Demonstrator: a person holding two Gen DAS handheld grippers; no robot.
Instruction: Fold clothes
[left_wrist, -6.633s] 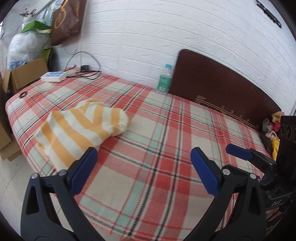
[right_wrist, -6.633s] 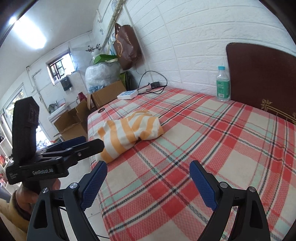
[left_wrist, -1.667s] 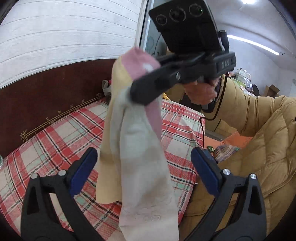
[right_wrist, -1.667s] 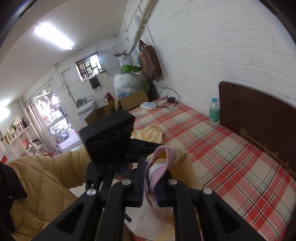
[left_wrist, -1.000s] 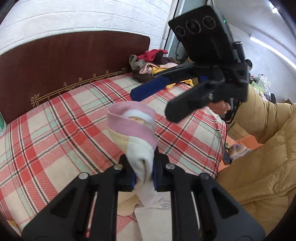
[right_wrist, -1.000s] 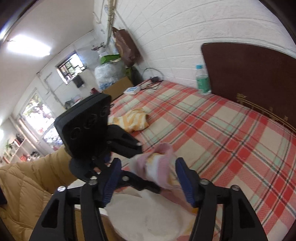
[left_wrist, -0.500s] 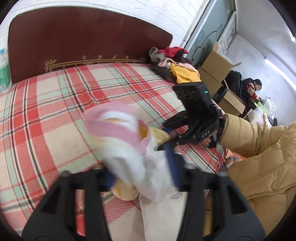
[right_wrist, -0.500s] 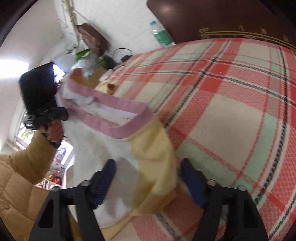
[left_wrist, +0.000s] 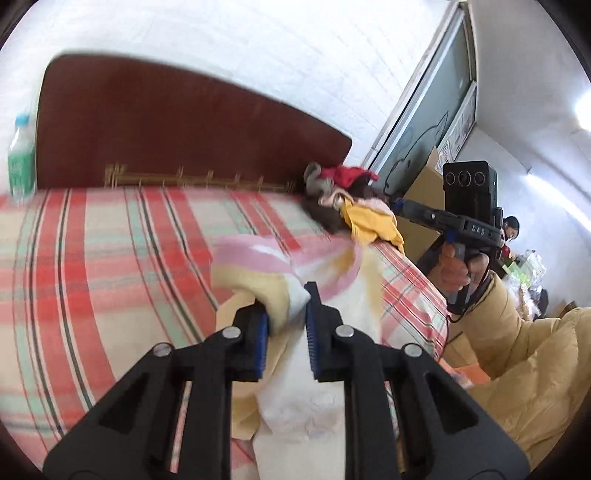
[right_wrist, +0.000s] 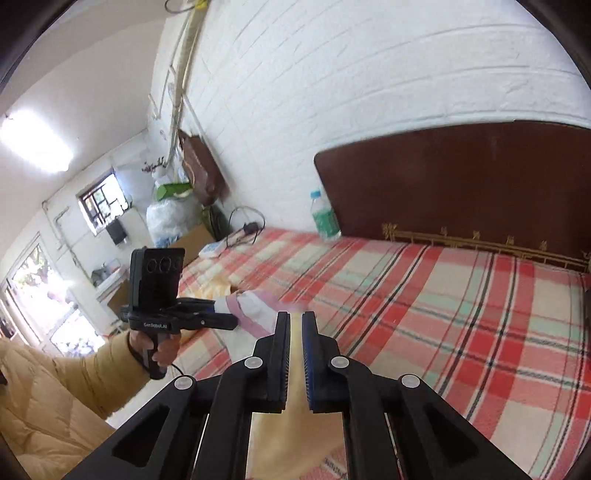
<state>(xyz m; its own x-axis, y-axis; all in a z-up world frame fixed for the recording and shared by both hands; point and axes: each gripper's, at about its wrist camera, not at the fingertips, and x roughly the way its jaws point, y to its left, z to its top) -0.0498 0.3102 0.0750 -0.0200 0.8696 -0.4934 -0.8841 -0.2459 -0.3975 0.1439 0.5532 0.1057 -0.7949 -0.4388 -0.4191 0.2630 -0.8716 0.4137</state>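
Pale yellow cloth with a pink band, the garment (left_wrist: 258, 273), hung between the two tongs over the near edge of the bed (left_wrist: 110, 258), each pair clenched on its own stretch of the fabric. The left tongs (left_wrist: 286, 317) pinched a bunched fold just below the pink band, and the right tongs (right_wrist: 293, 354) were nipped nearly together on a thin yellow edge that ran down between the arms. Held at two spots well apart, the garment was likely being drawn open and level so that it could be laid flat for folding; blur on the cloth made its exact shape hard to read. Ahead of both tongs the plaid bed lay broad and bare up to the dark headboard (right_wrist: 480, 177). A water bottle (right_wrist: 325, 218) stood far ahead by the wall, and a heap of other clothes (left_wrist: 351, 199) sat at the bed's far corner, ahead and to the right of the left tongs. Below the tongs the mattress edge fell away toward the person's padded sleeve (left_wrist: 517, 350), so slack cloth could slip off there
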